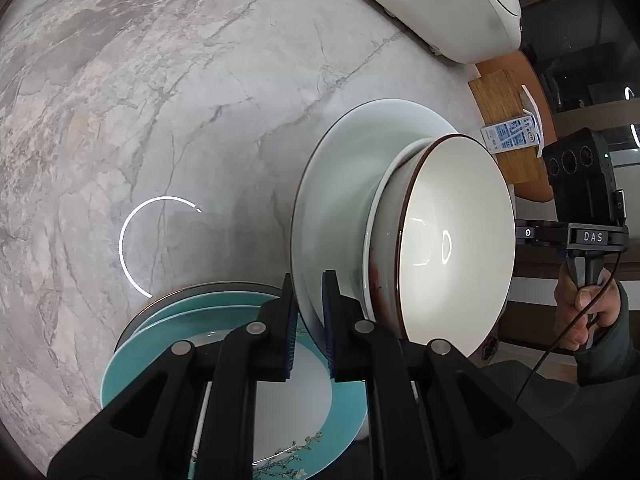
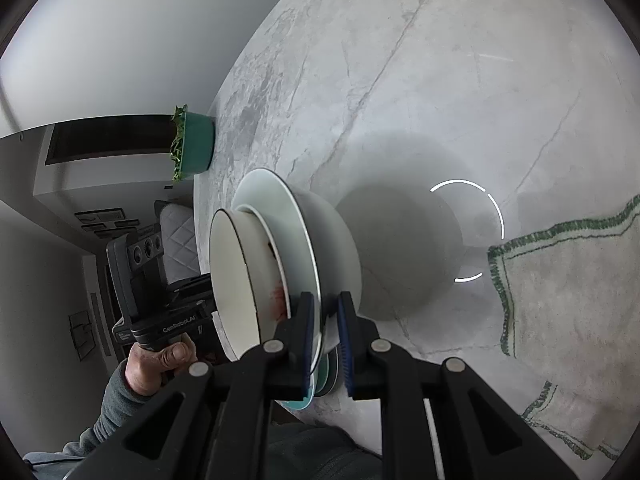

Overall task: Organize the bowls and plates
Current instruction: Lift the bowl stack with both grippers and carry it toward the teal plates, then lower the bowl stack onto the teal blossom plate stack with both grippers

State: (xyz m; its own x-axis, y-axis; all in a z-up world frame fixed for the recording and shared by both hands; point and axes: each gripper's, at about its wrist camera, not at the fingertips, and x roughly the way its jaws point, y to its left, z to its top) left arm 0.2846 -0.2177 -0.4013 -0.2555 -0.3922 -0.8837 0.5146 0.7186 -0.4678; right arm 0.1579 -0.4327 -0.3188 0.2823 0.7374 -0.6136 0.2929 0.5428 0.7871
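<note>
A wide pale bowl-plate (image 1: 340,184) carries a stack of smaller bowls, the top one white with a brown rim (image 1: 456,240). My left gripper (image 1: 310,312) is shut on the pale plate's rim. My right gripper (image 2: 325,320) is shut on the opposite rim of the same plate (image 2: 280,208), with the brown-rimmed bowl (image 2: 230,276) stacked in it. The stack is held above the marble table. Teal plates (image 1: 224,320) lie stacked on the table under my left gripper; their edge shows in the right wrist view (image 2: 326,380).
A white appliance (image 1: 432,4) stands at the table's far side, beside a wooden board (image 1: 504,120) with a small carton (image 1: 514,132). A green-edged cloth (image 2: 568,308) lies on the marble table (image 2: 440,80). A green plant pot (image 2: 194,144) stands near the table edge.
</note>
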